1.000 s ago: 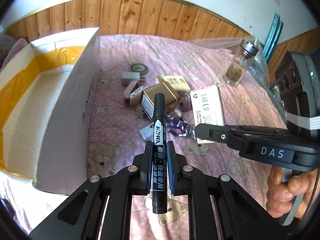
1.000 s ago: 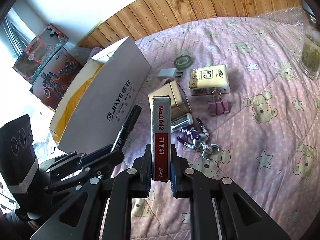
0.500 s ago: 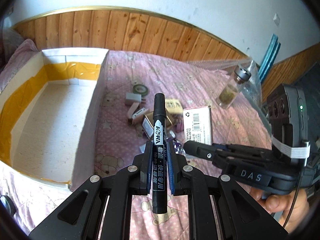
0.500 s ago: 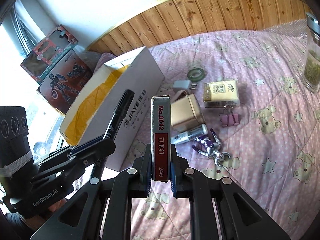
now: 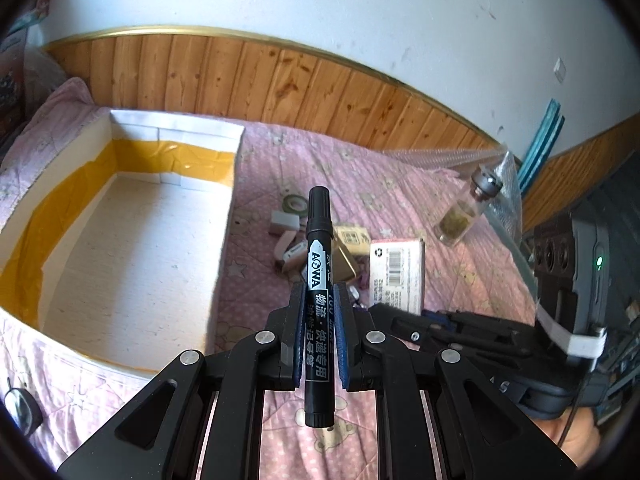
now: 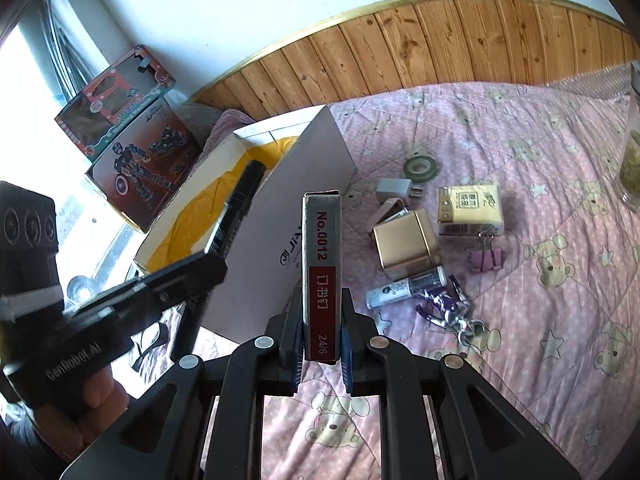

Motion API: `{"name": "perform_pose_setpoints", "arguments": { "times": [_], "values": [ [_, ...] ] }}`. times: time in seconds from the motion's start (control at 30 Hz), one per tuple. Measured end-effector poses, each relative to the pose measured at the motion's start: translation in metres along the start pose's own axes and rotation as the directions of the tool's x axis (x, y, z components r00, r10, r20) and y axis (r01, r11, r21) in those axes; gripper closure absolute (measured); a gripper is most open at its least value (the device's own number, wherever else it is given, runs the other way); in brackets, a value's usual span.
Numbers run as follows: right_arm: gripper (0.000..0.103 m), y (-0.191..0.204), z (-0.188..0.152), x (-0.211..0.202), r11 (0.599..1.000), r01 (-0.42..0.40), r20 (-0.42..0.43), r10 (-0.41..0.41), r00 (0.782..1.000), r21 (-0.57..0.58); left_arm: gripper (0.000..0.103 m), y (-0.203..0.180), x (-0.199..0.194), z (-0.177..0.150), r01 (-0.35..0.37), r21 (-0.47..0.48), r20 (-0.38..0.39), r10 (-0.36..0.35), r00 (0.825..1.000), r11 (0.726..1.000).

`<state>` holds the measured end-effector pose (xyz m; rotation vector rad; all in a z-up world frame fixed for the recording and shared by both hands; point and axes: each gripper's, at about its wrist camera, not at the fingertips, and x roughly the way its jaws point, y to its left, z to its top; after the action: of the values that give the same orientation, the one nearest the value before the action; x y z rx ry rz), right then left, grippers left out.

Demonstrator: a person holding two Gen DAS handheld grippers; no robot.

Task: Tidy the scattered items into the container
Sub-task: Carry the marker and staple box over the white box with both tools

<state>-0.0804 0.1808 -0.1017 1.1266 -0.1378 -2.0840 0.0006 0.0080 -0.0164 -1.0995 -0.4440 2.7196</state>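
Far left, the white cardboard box (image 5: 132,248) sits open on the pink bedspread (image 5: 400,184), near its left edge, yellow tape lining its inner walls, nothing visible inside. Left gripper (image 5: 319,332) clamped tight on a black marker (image 5: 319,264), pen held along the fingers, cap end forward, just right of the box's near right wall. Beyond the marker, mid-bedspread, a loose cluster: grey charger plug (image 6: 394,189), roll of tape (image 6: 420,167), gold tin (image 6: 406,242), tissue pack (image 6: 470,208), pink binder clip (image 6: 486,258), small white tube (image 6: 406,286), purple keychain toy (image 6: 444,308), and a white barcoded carton (image 5: 396,276). All lie apart from the box. Right gripper (image 6: 321,332) closed firmly on a staples box (image 6: 321,264), red and grey, narrow side up, raised above the bedspread. Toward the far right edge, a glass jar (image 5: 466,212) with a metal lid stands upright.
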Motion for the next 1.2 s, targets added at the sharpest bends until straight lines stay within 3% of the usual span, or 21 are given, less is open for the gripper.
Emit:
{"name": "perform_pose_setpoints", "arguments": {
  "times": [0.3, 1.07, 1.2],
  "values": [
    [0.087, 0.019, 0.005, -0.001, 0.999, -0.019, 0.033, 0.02, 0.999, -0.042, 0.09, 0.017, -0.02, 0.01, 0.003, -0.042, 0.045, -0.001, 0.999, 0.999],
    [0.087, 0.056, 0.014, -0.014, 0.997, -0.043, 0.058, 0.047, 0.997, -0.061, 0.09, 0.032, -0.04, 0.033, -0.016, -0.08, 0.048, 0.02, 0.999, 0.997],
    [0.087, 0.068, 0.018, -0.015, 0.996, -0.045, 0.056, 0.049, 0.997, -0.074, 0.09, 0.039, -0.044, 0.038, -0.062, -0.078, 0.051, 0.066, 0.997, 0.995]
  ]
}}
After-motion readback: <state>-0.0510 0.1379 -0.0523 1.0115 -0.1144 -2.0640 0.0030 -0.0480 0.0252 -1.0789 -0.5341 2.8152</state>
